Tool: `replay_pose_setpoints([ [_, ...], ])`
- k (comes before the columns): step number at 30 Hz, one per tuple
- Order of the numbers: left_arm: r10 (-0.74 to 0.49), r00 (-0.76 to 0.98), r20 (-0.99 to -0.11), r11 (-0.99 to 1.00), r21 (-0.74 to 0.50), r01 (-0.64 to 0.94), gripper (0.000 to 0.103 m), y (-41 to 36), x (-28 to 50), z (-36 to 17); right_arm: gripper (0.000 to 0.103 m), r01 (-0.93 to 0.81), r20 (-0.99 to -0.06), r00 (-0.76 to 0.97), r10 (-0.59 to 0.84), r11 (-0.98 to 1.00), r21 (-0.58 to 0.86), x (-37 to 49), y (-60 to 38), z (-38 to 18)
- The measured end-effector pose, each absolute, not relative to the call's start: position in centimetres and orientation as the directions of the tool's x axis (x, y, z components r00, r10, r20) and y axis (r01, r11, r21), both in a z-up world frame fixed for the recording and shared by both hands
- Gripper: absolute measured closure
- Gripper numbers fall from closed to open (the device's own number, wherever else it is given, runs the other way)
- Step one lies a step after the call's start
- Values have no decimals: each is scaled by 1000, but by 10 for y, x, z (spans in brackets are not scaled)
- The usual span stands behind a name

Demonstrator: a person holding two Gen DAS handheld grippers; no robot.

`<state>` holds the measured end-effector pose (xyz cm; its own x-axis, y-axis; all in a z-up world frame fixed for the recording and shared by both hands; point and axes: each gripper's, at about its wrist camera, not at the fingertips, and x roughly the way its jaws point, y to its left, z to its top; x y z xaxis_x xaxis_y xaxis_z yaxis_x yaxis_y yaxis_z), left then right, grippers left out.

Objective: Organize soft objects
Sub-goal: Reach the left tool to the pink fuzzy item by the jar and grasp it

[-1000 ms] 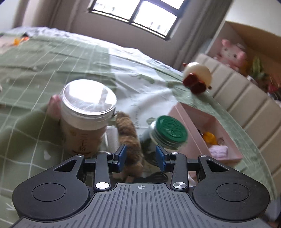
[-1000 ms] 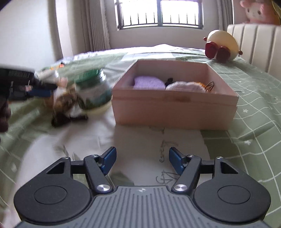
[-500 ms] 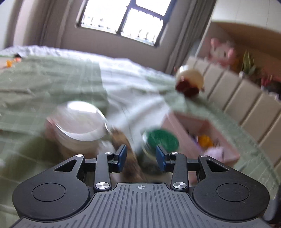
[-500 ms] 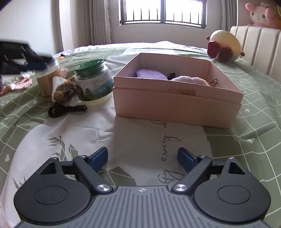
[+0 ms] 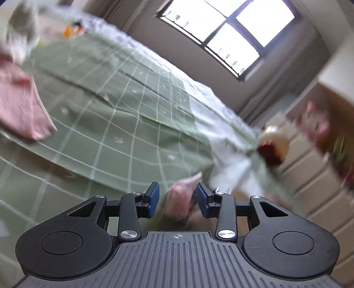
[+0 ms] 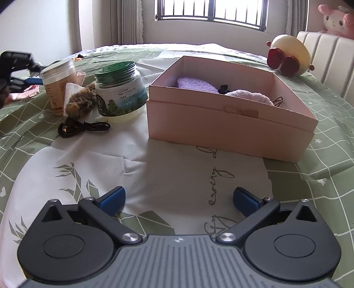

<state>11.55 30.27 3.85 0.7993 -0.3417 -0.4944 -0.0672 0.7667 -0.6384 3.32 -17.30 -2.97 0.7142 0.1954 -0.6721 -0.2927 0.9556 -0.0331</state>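
Observation:
A pink box [image 6: 230, 126] stands on the bed, holding a purple soft piece [image 6: 197, 85] and a pale pink soft piece [image 6: 250, 95]. A brown furry toy [image 6: 80, 103] lies between two jars. My left gripper [image 5: 177, 200] is open, its blue pads either side of a blurred pink soft thing [image 5: 180, 199] without gripping it; the gripper also shows at the far left of the right wrist view [image 6: 15, 66]. A pink cloth [image 5: 20, 104] lies left of it. My right gripper [image 6: 178, 200] is wide open and empty, low over the bedspread in front of the box.
A clear-lidded jar [image 6: 58, 86] and a green-lidded jar [image 6: 119, 88] stand left of the box, with a black cable [image 6: 81, 128] in front. A cream and red plush [image 6: 287, 55] sits by the headboard [image 6: 327, 59]. A pink bunny plush [image 6: 336, 20] sits above.
My left gripper has swung left and away from the jars and furry toy, now over a pink soft thing, with motion blur. My right gripper has opened wider and drawn back a little.

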Motion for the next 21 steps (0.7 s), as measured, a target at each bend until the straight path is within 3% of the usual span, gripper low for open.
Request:
replay_pose_setpoints([
  [5, -419, 689, -591, 787, -615, -50, 62, 282, 162, 27, 0, -285, -712, 673, 200, 958, 0, 42, -174, -26],
  [8, -411, 679, -609, 789, -611, -70, 48, 280, 171, 15, 0, -276, -735, 652, 186, 961, -2, 45, -171, -23],
  [11, -412, 682, -604, 770, -631, -94, 46, 286, 181, 8, 0, -279, -740, 648, 179, 960, -11, 44, -170, -22],
  [13, -444, 681, -582, 747, -661, -77, 51, 288, 182, 5, 0, -288, -746, 639, 186, 958, -8, 46, -171, -21],
  [16, -510, 692, -511, 672, -739, -51, 82, 295, 176, 1, 0, -337, -770, 608, 196, 941, -27, 51, -169, -15],
  [18, -491, 704, -513, 686, -726, -51, 89, 300, 164, 3, 9, -348, -785, 585, 203, 937, -17, 56, -166, -4],
  [21, -382, 713, -587, 816, -577, -38, 91, 305, 142, 9, 11, -383, -735, 634, 240, 923, -30, 56, -155, 29],
])
